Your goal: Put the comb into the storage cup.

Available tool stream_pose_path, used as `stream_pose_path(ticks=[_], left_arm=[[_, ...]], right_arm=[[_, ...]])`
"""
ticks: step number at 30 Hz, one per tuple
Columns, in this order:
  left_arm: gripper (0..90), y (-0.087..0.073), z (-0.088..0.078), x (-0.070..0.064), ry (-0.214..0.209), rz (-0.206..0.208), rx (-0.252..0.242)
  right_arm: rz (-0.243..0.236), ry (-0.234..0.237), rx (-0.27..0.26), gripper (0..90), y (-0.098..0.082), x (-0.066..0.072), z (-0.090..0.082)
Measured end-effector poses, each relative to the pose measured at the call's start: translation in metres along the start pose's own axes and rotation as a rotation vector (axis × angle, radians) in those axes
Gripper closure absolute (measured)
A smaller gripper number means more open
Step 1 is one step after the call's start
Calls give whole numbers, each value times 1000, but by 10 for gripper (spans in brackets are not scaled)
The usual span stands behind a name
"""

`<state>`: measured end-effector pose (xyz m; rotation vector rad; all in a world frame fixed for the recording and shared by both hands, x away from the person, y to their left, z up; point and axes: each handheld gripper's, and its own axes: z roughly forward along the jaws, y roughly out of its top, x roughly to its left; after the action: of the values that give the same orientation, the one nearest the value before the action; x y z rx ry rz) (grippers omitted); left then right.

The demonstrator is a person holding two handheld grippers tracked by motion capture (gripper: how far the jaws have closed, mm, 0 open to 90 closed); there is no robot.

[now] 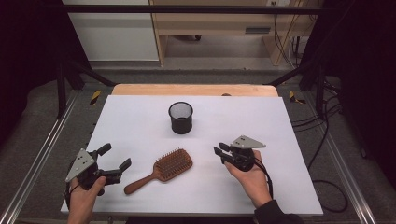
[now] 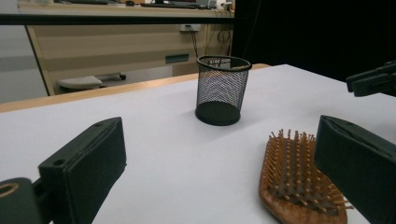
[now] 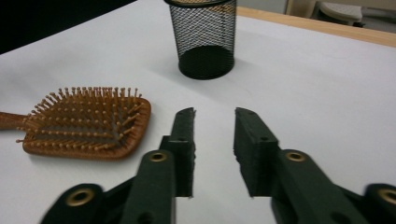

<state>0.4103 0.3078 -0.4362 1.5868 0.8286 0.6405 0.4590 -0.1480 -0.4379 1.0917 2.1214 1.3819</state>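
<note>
Brown wooden paddle hairbrush (image 1: 161, 170) lies bristles-up on white surface (image 1: 140, 126), nearer the person than black mesh wire cup (image 1: 180, 117). Left gripper (image 1: 112, 164) & right gripper (image 1: 220, 153) flank brush, jaws released, nothing between; prob. staged for pickup from both ends.

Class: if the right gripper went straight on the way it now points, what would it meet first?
Probably the mesh cup: it stands ahead of the right gripper, slightly left of the line between its open fingers. The hairbrush lies off to one side. Depth is uncertain.
</note>
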Motion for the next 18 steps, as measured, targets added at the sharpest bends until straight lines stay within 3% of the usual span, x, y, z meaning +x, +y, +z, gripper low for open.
stream_pose_path(ticks=[1, 2, 3, 6, 9, 10, 11, 14, 17, 18], left_arm=[[24, 1, 0, -2, -8, 5, 10], [24, 1, 0, -2, -8, 5, 10], [23, 1, 0, -3, -9, 0, 18], [23, 1, 0, -4, -5, -8, 24], [23, 6, 1, -3, 8, -12, 30], [23, 9, 2, -5, 13, 9, 38], [23, 9, 2, -5, 13, 9, 38], [23, 19, 6, -13, 36, 81, 67], [25, 23, 9, -15, 19, 79, 89], [40, 27, 14, -17, -7, 74, 143]], right_arm=[[14, -16, -9, 538, -3, -5, -10], [14, -16, -9, 538, -3, -5, -10], [37, -30, -25, 455, -6, -11, -19], [62, -34, -41, 356, -9, -17, -26], [75, -32, -52, 172, -11, -22, -37], [64, -47, -77, 74, -15, -23, -44], [64, -47, -77, 74, -15, -23, -44], [19, -72, -137, 52, -18, -24, -56], [4, -65, -166, 47, -19, -24, -59], [-11, -66, -173, 46, -20, -24, -62]])
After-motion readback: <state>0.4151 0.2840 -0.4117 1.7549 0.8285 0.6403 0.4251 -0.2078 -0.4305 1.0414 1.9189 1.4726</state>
